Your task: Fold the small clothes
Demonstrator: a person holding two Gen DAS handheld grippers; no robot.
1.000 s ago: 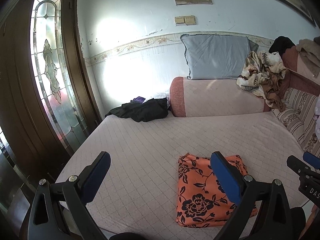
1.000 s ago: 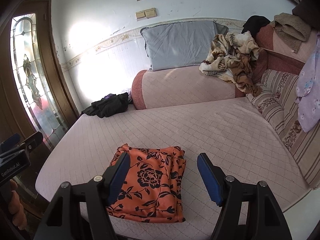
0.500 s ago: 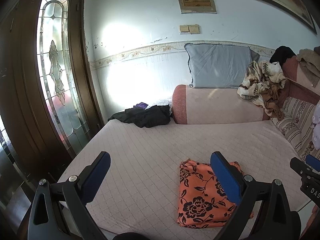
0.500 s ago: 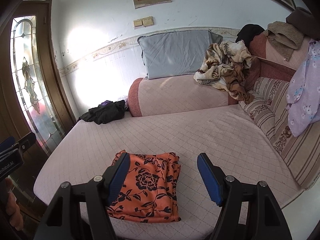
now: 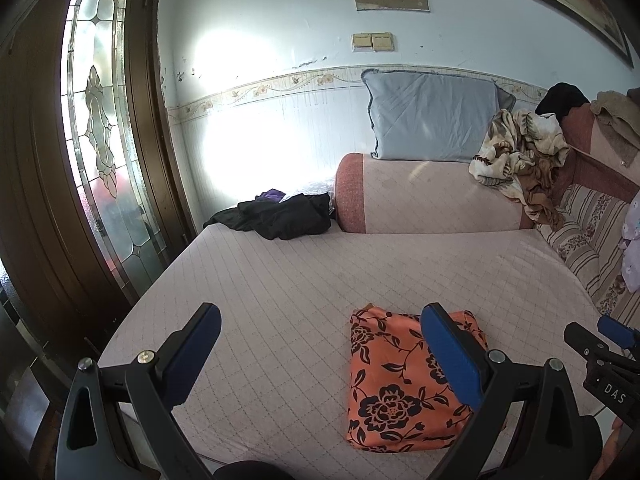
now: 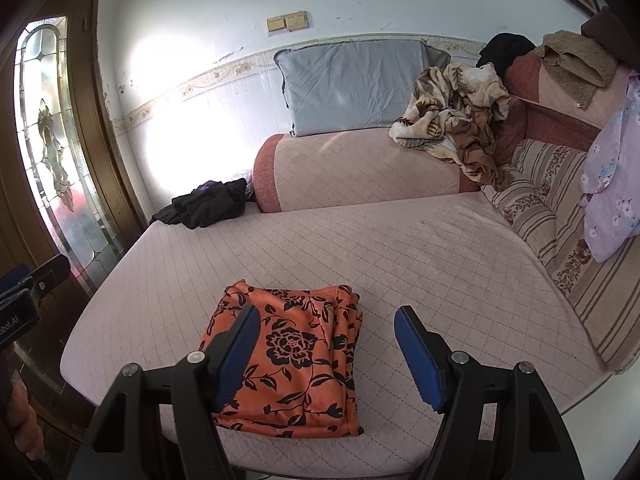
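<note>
Pale quilted bedding covers the bed [image 5: 280,280], which runs up to a light blue wall with a flowered border strip. At ten o'clock in the left wrist view stands a dark wooden door [image 5: 100,140] with a leaded glass panel. At the head of the bed, a pink bolster [image 6: 360,168] carries a blue pillow [image 6: 352,84] leaning on the wall, and a crumpled beige blanket [image 6: 456,112] hangs at two o'clock. Dark clothes [image 5: 284,216] lie heaped just beside the bolster's left end.

An orange floral garment [image 6: 296,356], folded into a neat rectangle, lies flat near the bed's front edge. The left tool [image 5: 320,344] hovers with its jaws spread wide, empty, the garment at its four o'clock. The right tool [image 6: 324,344] likewise stands well open and grips nothing, poised above the garment's right half without touching it.
</note>
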